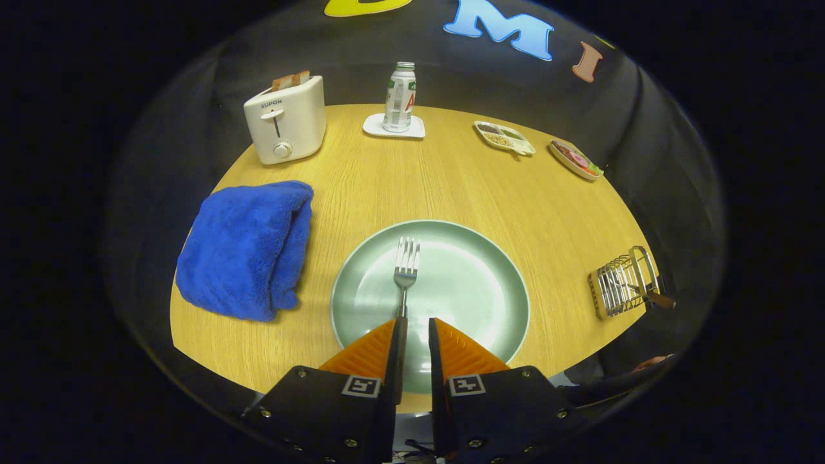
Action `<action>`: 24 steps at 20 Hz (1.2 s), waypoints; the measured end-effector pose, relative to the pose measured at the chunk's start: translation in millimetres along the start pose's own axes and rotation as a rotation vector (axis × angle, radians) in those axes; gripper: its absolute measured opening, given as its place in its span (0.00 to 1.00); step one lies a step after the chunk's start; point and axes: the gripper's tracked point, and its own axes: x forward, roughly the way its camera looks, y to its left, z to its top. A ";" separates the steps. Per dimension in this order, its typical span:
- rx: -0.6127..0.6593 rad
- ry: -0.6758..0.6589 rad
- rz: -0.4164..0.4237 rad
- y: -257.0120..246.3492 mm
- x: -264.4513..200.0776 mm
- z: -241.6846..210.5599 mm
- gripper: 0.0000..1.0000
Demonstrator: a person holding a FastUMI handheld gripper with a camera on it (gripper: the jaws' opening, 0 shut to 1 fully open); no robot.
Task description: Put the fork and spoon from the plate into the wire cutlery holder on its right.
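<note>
A silver fork (405,270) lies on the pale green plate (470,258), tines pointing away from me. Its handle runs back into the gap between my fingers and rests along the inner side of the left finger (367,351). A narrow gap separates the handle from the right finger (461,351), so the gripper (413,320) is slightly open around it, over the plate's near rim. The wire cutlery holder (620,283) stands on the table to the right of the plate, with a brown piece (660,299) sticking out at its right side.
A folded blue towel (248,248) lies left of the plate. Beyond the plate stand a white toaster (285,119), a bottle (399,96) on a white coaster, and two small snack dishes (506,137) (575,158). The wooden table's (419,187) edge curves close behind the holder.
</note>
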 end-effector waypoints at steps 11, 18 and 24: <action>0.049 0.111 0.092 9.7 25.2 -35.4 0.24; 0.058 0.124 0.134 9.4 27.1 -38.1 0.11; 0.084 0.092 0.153 4.9 25.1 -34.2 0.02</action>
